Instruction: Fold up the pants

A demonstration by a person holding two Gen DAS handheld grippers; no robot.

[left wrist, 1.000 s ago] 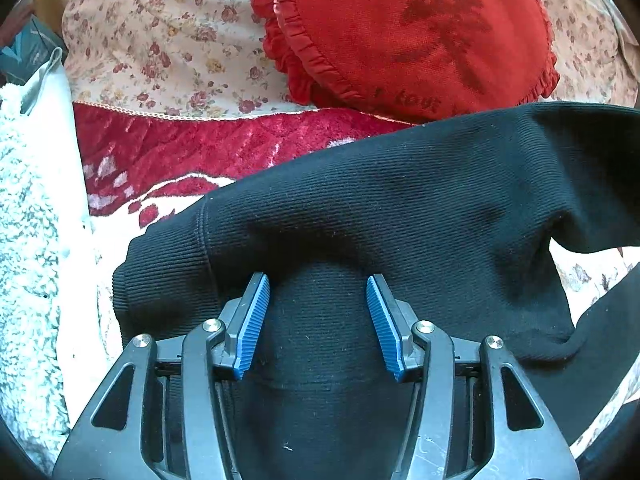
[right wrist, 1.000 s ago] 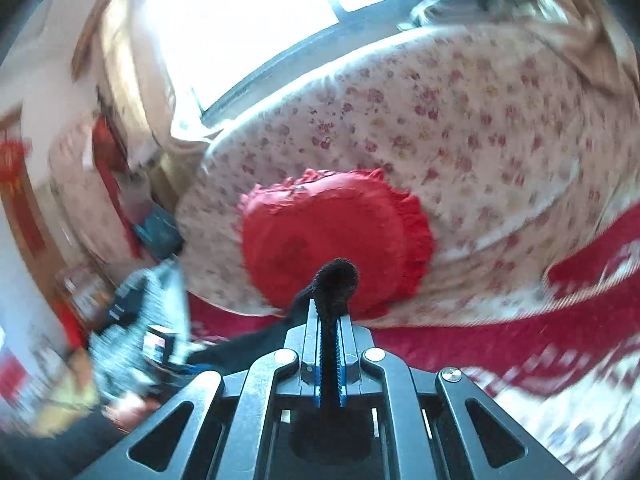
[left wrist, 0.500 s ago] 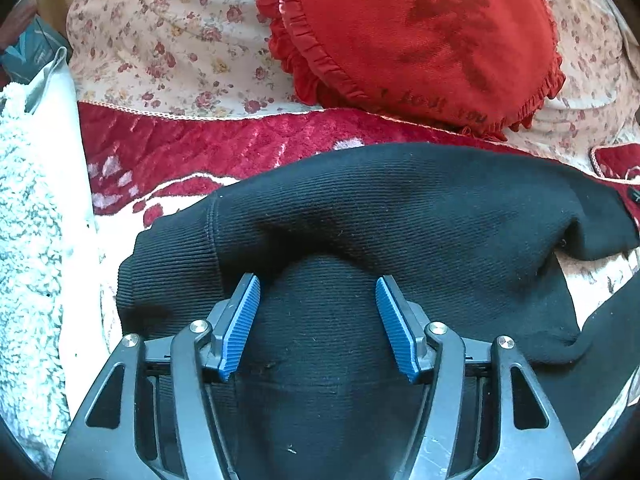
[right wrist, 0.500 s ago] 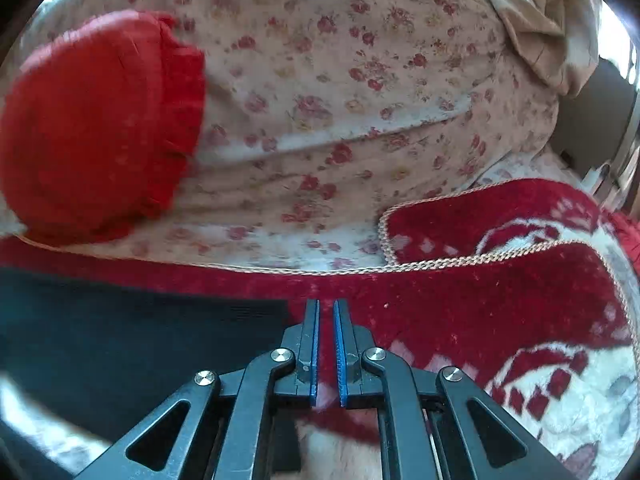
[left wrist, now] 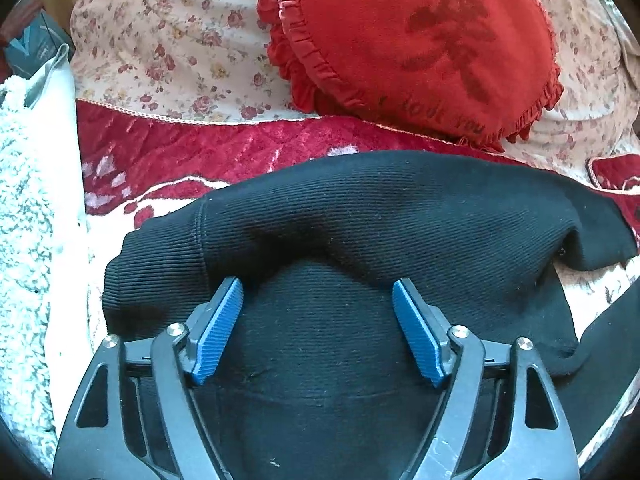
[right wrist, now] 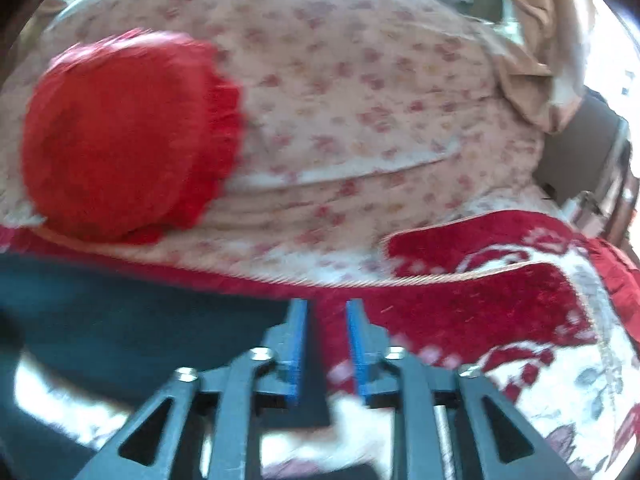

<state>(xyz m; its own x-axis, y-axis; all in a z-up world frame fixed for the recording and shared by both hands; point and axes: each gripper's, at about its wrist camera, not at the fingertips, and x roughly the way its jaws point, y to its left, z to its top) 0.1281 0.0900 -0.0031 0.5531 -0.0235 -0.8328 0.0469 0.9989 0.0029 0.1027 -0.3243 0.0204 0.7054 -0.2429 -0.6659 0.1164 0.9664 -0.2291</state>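
The black ribbed pants [left wrist: 360, 232] lie folded over themselves on a red and cream blanket [left wrist: 168, 164]. In the left wrist view my left gripper [left wrist: 318, 300] is open, its blue pads spread wide just above the black cloth, holding nothing. In the blurred right wrist view the pants [right wrist: 120, 312] lie at the lower left. My right gripper [right wrist: 326, 316] is slightly open and empty at the pants' right end, over the red blanket [right wrist: 460, 312].
A red heart-shaped ruffled cushion [left wrist: 420, 40] leans on a floral pillow [left wrist: 168, 40] behind the pants. A white fluffy blanket [left wrist: 28, 240] lies at the left. A beige cloth [right wrist: 536, 60] hangs at the far right.
My right gripper let go of the black cloth, swung down and right, and its jaws have parted. The lifted pants layer dropped flat. My left gripper's jaws opened wider.
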